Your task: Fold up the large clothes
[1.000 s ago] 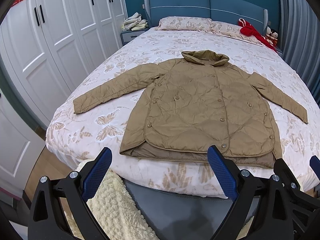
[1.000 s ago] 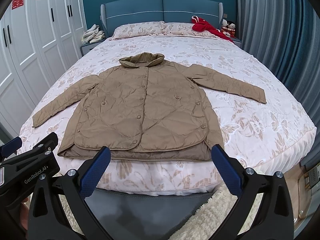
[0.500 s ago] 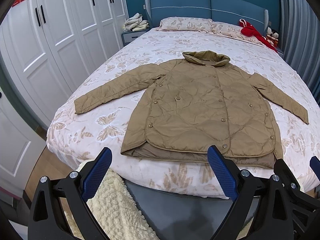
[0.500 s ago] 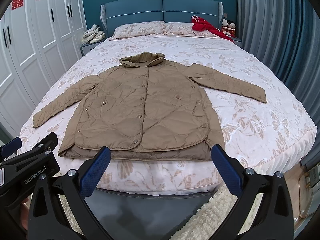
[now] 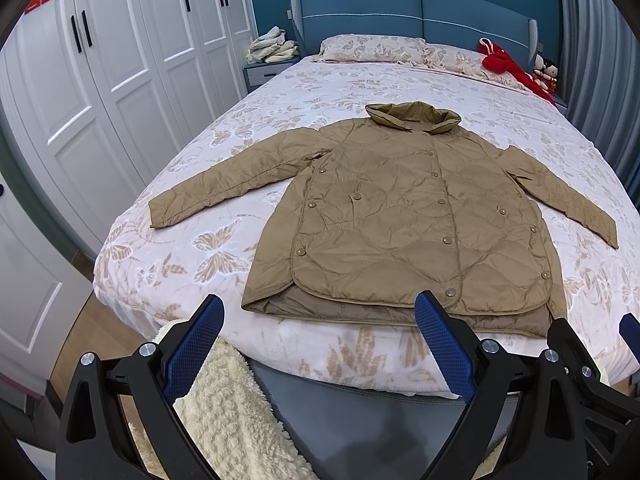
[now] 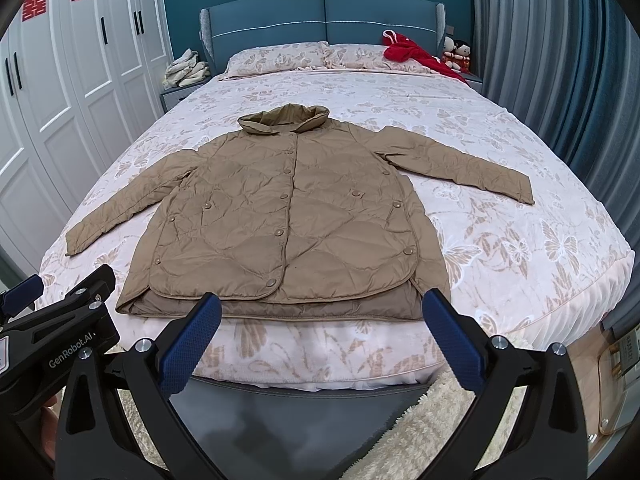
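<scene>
A tan quilted jacket (image 5: pixel 404 216) lies flat and buttoned on the bed (image 5: pixel 192 248), collar toward the headboard, both sleeves spread outward. It also shows in the right wrist view (image 6: pixel 288 216). My left gripper (image 5: pixel 318 312) is open and empty, held just off the foot of the bed near the hem. My right gripper (image 6: pixel 320 308) is open and empty at the same edge, to the right of the left one. The left gripper's body (image 6: pixel 56 328) shows at the lower left of the right wrist view.
White wardrobes (image 5: pixel 100 80) stand along the left. A nightstand with folded cloth (image 5: pixel 272 46) is at the back left. Pillows (image 6: pixel 280 58), a red garment (image 6: pixel 412 54) and dolls lie by the blue headboard. A fluffy cream rug (image 5: pixel 236 412) covers the floor below. Curtains (image 6: pixel 552 60) hang right.
Both grippers have moved very slightly; the jacket sits a touch higher in the left view. Nothing was taken hold of and the jacket has not moved.
</scene>
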{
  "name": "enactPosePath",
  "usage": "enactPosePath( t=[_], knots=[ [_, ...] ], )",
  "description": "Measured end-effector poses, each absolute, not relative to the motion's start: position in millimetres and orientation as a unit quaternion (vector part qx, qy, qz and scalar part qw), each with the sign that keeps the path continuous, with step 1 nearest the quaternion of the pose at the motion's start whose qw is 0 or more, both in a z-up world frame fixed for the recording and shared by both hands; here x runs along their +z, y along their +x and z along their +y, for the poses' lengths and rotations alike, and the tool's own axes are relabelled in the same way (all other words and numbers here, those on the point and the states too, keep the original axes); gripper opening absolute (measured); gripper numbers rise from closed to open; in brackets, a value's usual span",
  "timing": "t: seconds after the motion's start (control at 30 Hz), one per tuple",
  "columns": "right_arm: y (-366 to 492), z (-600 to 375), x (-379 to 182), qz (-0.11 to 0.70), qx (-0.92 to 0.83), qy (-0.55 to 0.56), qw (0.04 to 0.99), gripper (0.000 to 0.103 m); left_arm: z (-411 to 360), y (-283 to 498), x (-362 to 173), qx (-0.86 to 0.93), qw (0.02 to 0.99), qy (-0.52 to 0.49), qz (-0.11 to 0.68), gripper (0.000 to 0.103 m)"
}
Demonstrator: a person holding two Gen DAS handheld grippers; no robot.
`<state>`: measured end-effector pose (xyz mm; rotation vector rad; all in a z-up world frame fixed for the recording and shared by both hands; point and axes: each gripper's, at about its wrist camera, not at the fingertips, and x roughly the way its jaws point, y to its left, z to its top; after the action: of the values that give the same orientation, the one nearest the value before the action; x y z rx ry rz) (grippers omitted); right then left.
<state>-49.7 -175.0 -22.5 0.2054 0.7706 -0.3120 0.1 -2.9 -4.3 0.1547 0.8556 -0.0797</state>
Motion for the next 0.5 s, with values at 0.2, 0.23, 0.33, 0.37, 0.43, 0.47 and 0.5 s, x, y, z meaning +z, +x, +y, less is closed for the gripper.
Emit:
enactPosePath(
  t=[0.2,0.23,0.33,0.37,0.43,0.47,0.5],
  knots=[
    [-50.8,-176.8,-22.7,0.374,-0.151,0.100,0.910,0.098,-2.0,-0.1,-3.6,-0.039,0.906,0.074,0.415,0.093],
    [-51.1,-177.2,-22.8,0.374,-0.151,0.100,0.910,0.098,-2.7,0.1,-4.3,-0.039,0.906,0.074,0.415,0.093],
    [-47.6,-173.8,-23.9,0.374,-0.151,0.100,0.910,0.098,-2.6,-0.2,-4.4,-0.039,0.906,0.074,0.414,0.093],
    [-48.6,-175.1,-23.7,0.374,-0.151,0.100,0.910,0.098,-2.0,-0.2,-3.8,-0.039,0.906,0.074,0.415,0.093],
    [-48.8,-175.3,-23.8,0.374,-0.151,0.100,0.910,0.098,-2.1,-0.2,-3.8,-0.039,0.906,0.074,0.415,0.093],
    [-49.0,-175.5,-23.8,0.374,-0.151,0.100,0.910,0.098,-2.0,-0.3,-3.8,-0.039,0.906,0.074,0.415,0.093],
    [-48.2,-174.4,-23.9,0.373,-0.151,0.100,0.910,0.098,-2.7,-0.4,-4.3,-0.039,0.906,0.074,0.414,0.093]
  ],
)
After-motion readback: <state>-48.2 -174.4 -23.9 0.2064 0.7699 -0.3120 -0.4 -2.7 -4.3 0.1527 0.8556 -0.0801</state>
